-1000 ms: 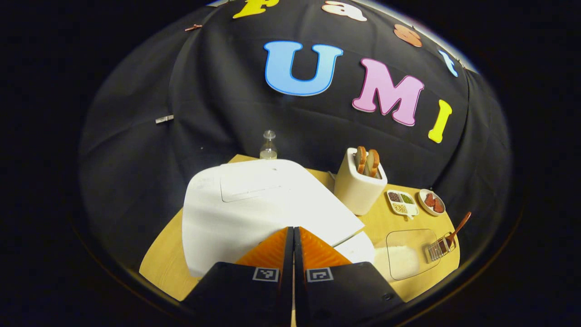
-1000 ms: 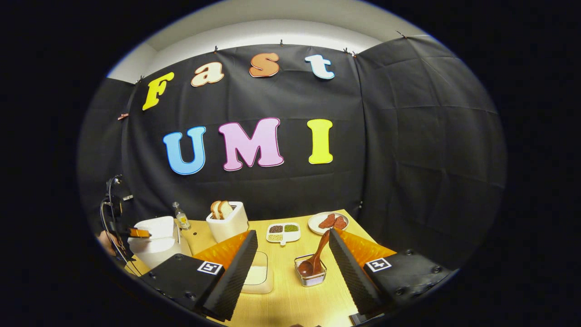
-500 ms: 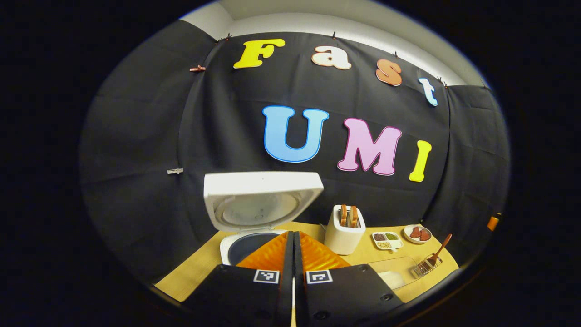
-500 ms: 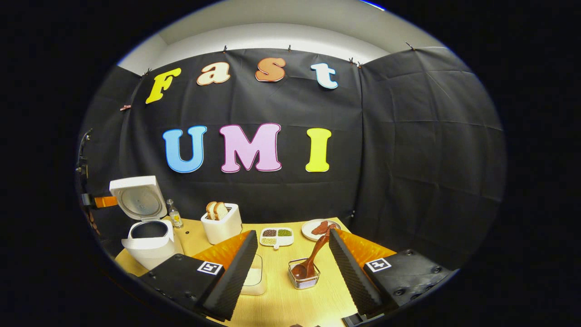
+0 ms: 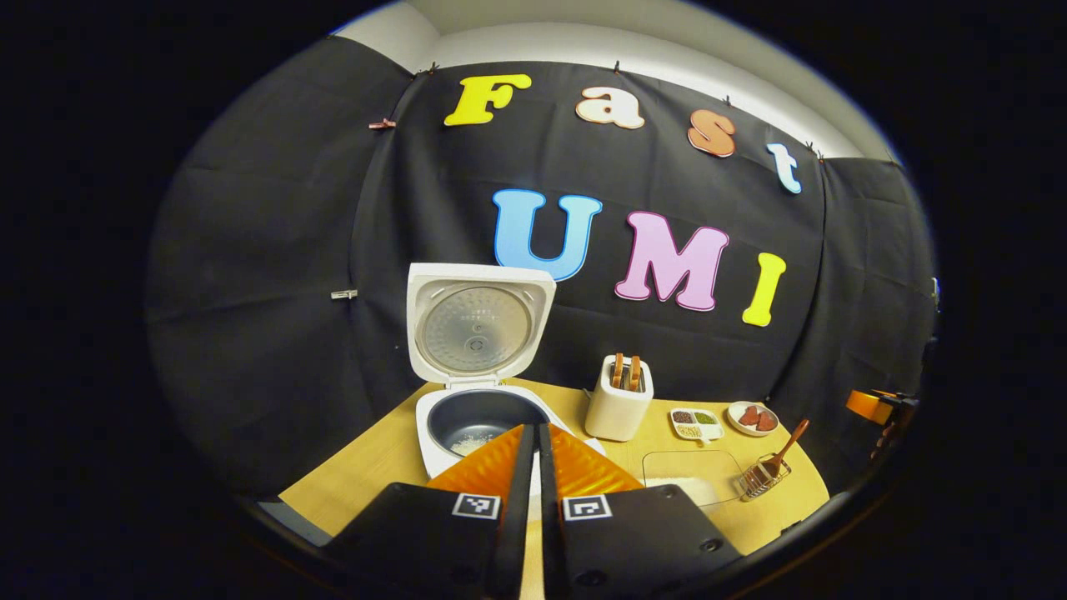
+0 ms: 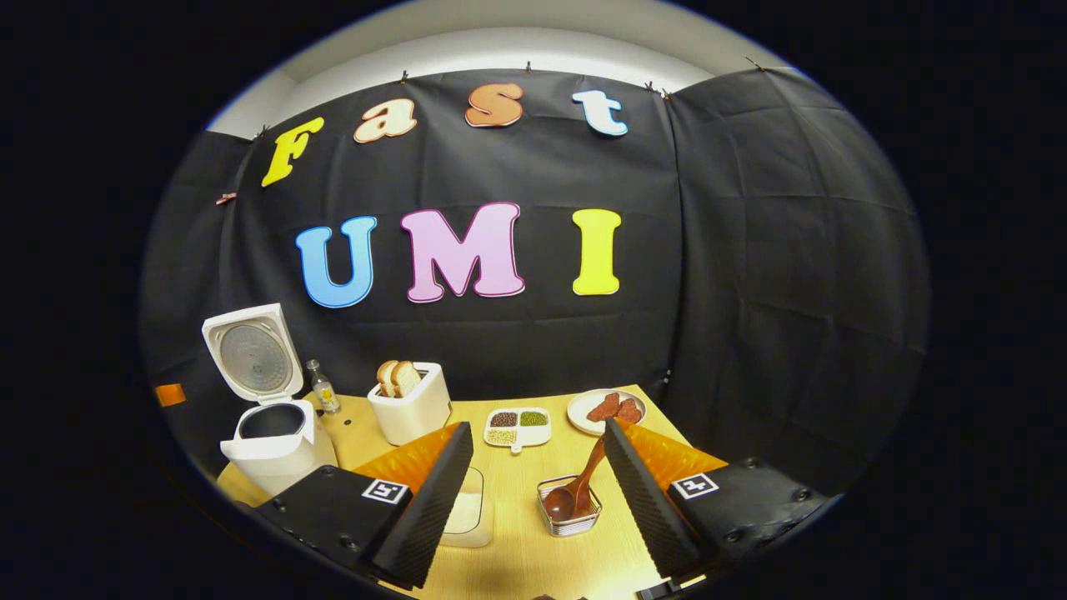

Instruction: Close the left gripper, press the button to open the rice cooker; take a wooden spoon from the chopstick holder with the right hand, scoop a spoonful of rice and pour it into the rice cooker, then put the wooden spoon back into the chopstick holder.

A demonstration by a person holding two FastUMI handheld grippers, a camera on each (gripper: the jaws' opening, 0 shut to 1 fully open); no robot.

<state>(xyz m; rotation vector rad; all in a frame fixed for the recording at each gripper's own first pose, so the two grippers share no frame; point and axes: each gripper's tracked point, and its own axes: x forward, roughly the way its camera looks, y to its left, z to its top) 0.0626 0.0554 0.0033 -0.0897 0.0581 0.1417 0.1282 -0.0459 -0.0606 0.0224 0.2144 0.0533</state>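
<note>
Right gripper [image 6: 533, 483] stands wide open and empty, low over the table [image 6: 533, 558], its two fingers framing the chopstick holder [image 6: 571, 508], a small wire basket sitting between them and a little ahead. Wooden spoon [image 6: 575, 483] rests in that holder bowl-down, handle leaning up and to the right toward the plate [image 6: 579, 410] of reddish food. Left gripper [image 5: 530, 467] has its fingers drawn together with only a thin slit between, holding nothing, poised in front of the rice cooker [image 5: 475, 417]. Cooker lid [image 5: 477, 327] stands upright and open; the dark inner pot shows a little rice at the bottom. Rice tray [image 5: 696, 479], a clear shallow container with white rice, lies on the table between cooker and holder; in the right gripper view it sits partly behind the near finger. Judgement: button step looks done, spoon pickup is next. Spoon should be light, stiff, smooth-finished wood, so somewhat slippery under the ribbed pads; best hold is on the upper handle, well above the basket rim, squeezing across its narrow width so the bowl stays level once loaded. Wire holder looks light and could tip or drag if the spoon is pulled sideways; lifting along the handle's lean seems safer. Toaster [image 6: 410, 408] and divided dish [image 6: 517, 425] stand farther back, clear of the path.
</note>
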